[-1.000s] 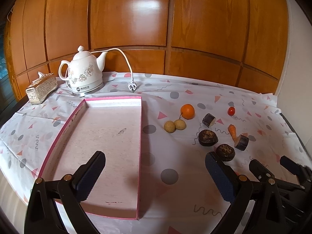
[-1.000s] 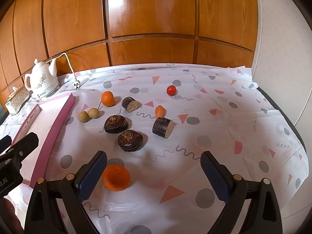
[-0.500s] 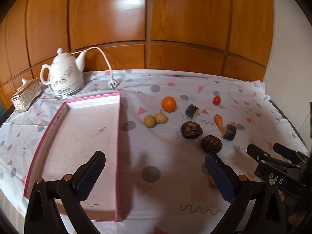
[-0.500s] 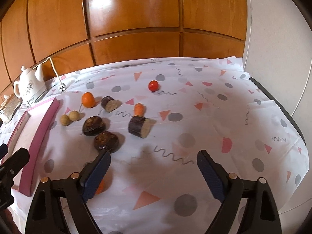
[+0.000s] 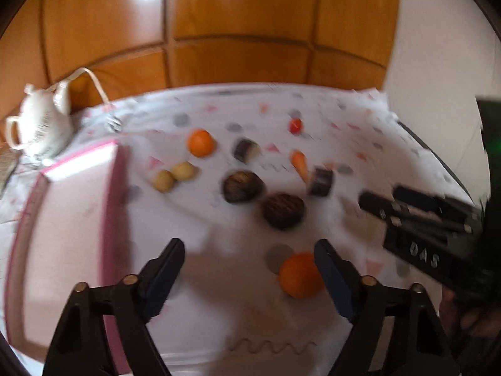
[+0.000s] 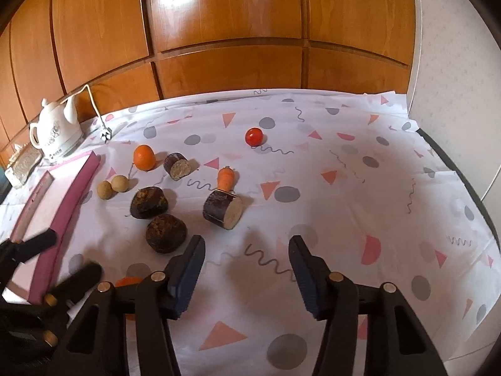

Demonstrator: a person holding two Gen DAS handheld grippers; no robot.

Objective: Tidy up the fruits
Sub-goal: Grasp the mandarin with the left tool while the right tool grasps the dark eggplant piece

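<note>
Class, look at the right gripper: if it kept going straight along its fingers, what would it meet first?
Most likely bare tablecloth. The right gripper has been closing with nothing between its jaws. The cut dark fruit piece lies just left of that line, though depth is uncertain.

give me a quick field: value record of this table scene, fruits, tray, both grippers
surface: patterned tablecloth
tray: pink-rimmed tray, at the left, no fruit seen in it
near orange: large orange, beside the left gripper's right finger, not gripped
far orange: small orange, near the tray's far corner
other items: cherry tomato, carrot, two round tan fruits, dark cut pieces
left gripper: jaws have just been closing, nothing pressed between them
right gripper: jaws have just been closing, nothing between them
background: white kettle
</note>
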